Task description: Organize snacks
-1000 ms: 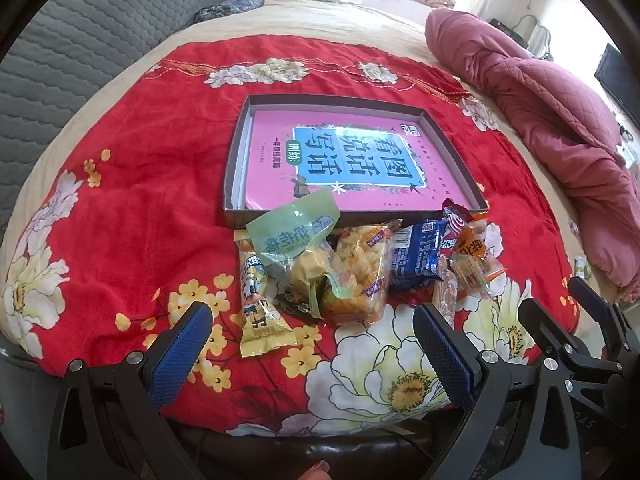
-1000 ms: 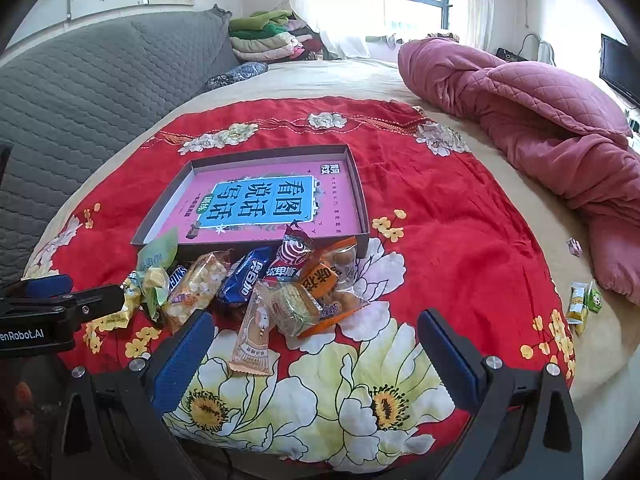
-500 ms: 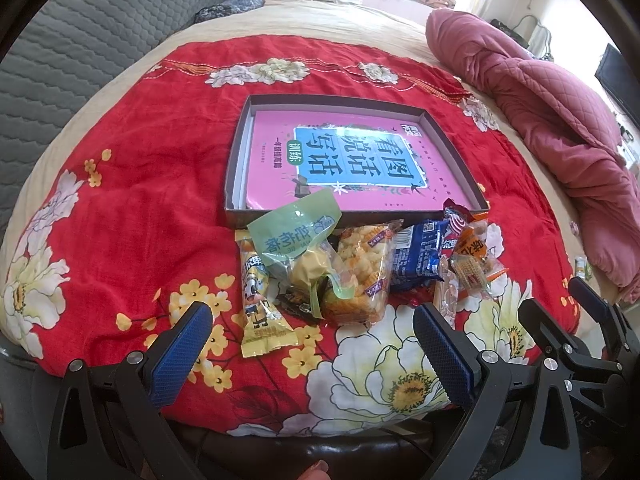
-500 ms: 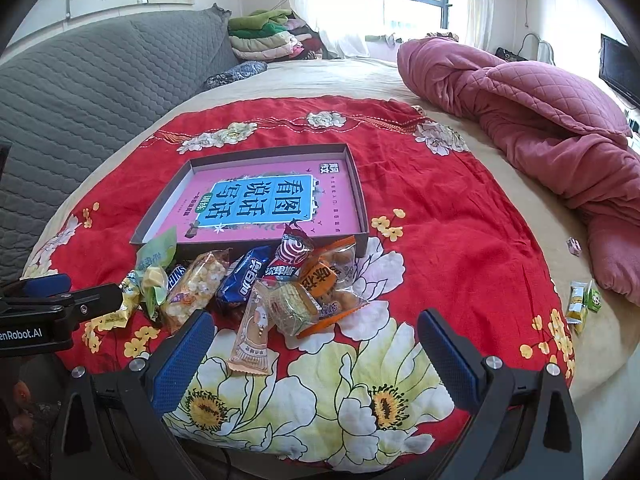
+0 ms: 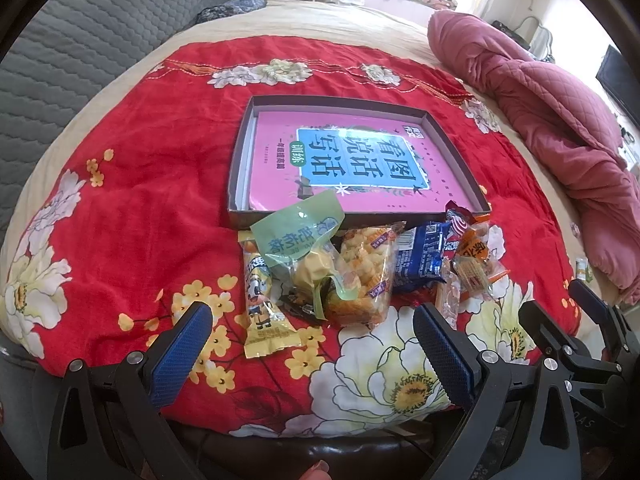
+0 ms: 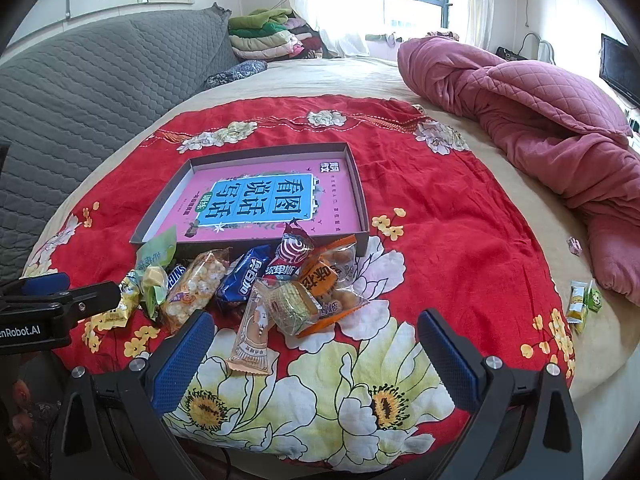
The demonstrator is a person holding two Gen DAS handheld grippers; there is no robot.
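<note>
1. Headboard padding, grey and quilted, fills the far left behind the bed.
2. Left gripper hovers low over the red floral cloth, jaws wide apart and holding nothing.
3. Snack packets lie heaped on the cloth just in front of the shallow box: a yellow cartoon packet at the left end, a green one leaning on the box's near wall, and a blue one further right.
4. Inside the box lies a pink book.
5. Right gripper hangs over the cloth near the heap, jaws spread and empty.
6. Two small packets lie well apart on the beige sheet, near the pink quilt.
</note>
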